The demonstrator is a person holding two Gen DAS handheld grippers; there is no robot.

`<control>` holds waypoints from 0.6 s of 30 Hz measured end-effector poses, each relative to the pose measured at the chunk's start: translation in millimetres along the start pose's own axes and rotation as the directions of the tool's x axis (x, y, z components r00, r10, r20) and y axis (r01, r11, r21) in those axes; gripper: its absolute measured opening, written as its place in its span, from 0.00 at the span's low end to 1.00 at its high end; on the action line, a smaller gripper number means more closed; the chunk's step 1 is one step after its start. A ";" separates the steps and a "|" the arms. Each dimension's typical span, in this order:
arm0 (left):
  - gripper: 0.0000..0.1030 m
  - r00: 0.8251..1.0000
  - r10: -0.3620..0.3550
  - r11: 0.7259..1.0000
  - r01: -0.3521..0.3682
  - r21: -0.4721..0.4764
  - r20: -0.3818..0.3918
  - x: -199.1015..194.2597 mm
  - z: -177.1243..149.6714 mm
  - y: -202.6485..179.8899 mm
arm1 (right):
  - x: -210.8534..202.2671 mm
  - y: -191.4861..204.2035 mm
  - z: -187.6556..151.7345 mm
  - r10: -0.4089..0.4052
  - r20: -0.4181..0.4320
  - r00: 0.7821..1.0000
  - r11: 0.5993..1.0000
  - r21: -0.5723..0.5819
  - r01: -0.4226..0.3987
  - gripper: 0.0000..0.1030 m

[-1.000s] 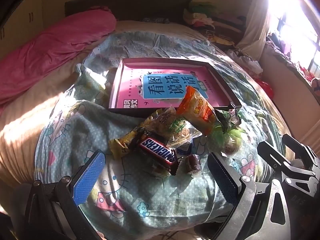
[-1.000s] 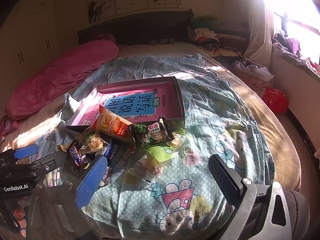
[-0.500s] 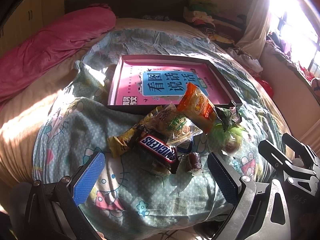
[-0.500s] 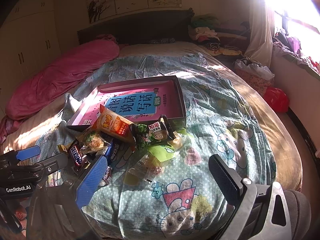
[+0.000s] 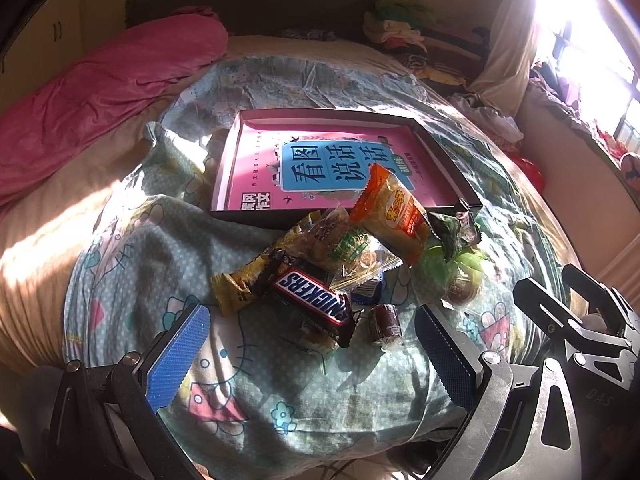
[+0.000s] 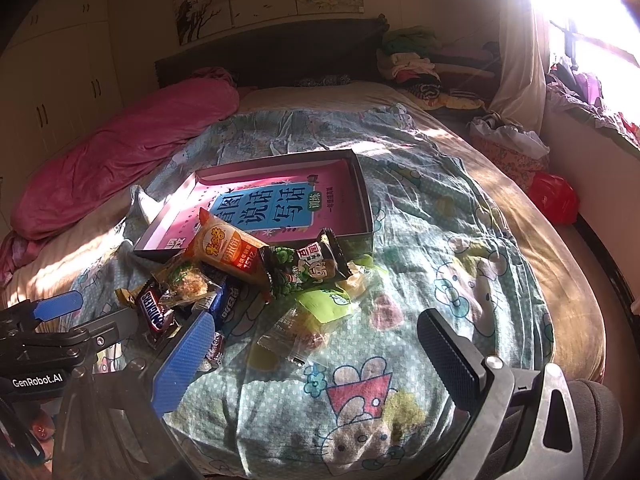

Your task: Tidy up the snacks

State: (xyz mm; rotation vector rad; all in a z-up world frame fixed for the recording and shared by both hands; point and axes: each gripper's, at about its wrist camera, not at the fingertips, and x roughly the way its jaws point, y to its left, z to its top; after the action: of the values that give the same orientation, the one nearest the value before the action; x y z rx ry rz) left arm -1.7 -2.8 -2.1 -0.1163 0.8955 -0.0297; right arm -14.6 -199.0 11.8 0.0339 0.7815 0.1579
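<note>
Progress: judging from the layout, the sorting is only just starting; nothing is sitting inside the box [image 5: 436, 148] yet apart from the pink book [image 5: 320, 168] lining its bottom.
Snack pile: the snacks are lying heaped on the bed [image 5: 248, 392], at the centre of the left wrist view, just below the box's near wall.
Snickers bar [image 5: 316, 300]: it is lying lowest in the pile, closest to the left gripper.
Orange packet [image 5: 394, 216]: it is leaning over the box's near edge, half across it.
Dark green packet [image 6: 304, 266]: it is resting beside the orange one, right of centre in the right wrist view.
Left gripper [image 5: 308, 360]: its fingers are standing spread wide and holding nothing, hovering at the bottom of the frame below the pile.
Right gripper [image 6: 316, 364]: it is likewise spread and carrying nothing, at the bottom of its frame.
Remaining: seemingly every snack is waiting to be moved into the box.
</note>
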 end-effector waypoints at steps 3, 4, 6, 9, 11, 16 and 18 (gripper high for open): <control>0.99 1.000 -0.001 1.000 0.001 -0.001 -0.002 -0.1 -0.2 -0.1 | 0.8 0.7 -0.7 0.001 -0.002 1.000 1.000 0.000 -0.001 1.00; 0.99 1.000 -0.002 1.000 0.002 -0.001 -0.003 0.3 0.1 0.0 | 1.1 0.6 -0.9 0.001 -0.002 1.000 1.000 0.000 -0.001 1.00; 0.99 1.000 -0.002 1.000 0.002 -0.002 -0.003 0.2 0.1 -0.1 | 1.3 0.2 -0.7 0.001 -0.002 1.000 1.000 0.002 -0.001 1.00; 0.99 1.000 -0.003 1.000 0.003 -0.001 -0.004 0.2 0.0 -0.1 | 1.9 -1.5 -0.2 0.001 -0.004 1.000 1.000 0.010 -0.001 1.00; 0.99 1.000 -0.003 1.000 0.003 -0.001 -0.004 0.6 0.0 -0.3 | 2.0 -1.7 -0.5 0.002 -0.005 1.000 1.000 0.013 -0.002 1.00; 0.99 1.000 -0.010 1.000 0.010 -0.006 -0.009 2.3 -0.9 0.4 | 2.1 -3.2 -0.4 0.006 -0.009 1.000 1.000 0.016 -0.006 1.00; 0.99 1.000 -0.016 1.000 0.016 -0.010 -0.014 3.7 -1.1 1.0 | 2.4 -3.1 -0.5 0.005 -0.010 1.000 1.000 0.017 -0.005 1.00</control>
State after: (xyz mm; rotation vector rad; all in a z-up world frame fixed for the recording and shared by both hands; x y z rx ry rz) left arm -0.3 -2.2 -5.7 -0.1324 0.9085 -0.0410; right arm -12.9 -201.6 9.5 0.0517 0.7931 0.1565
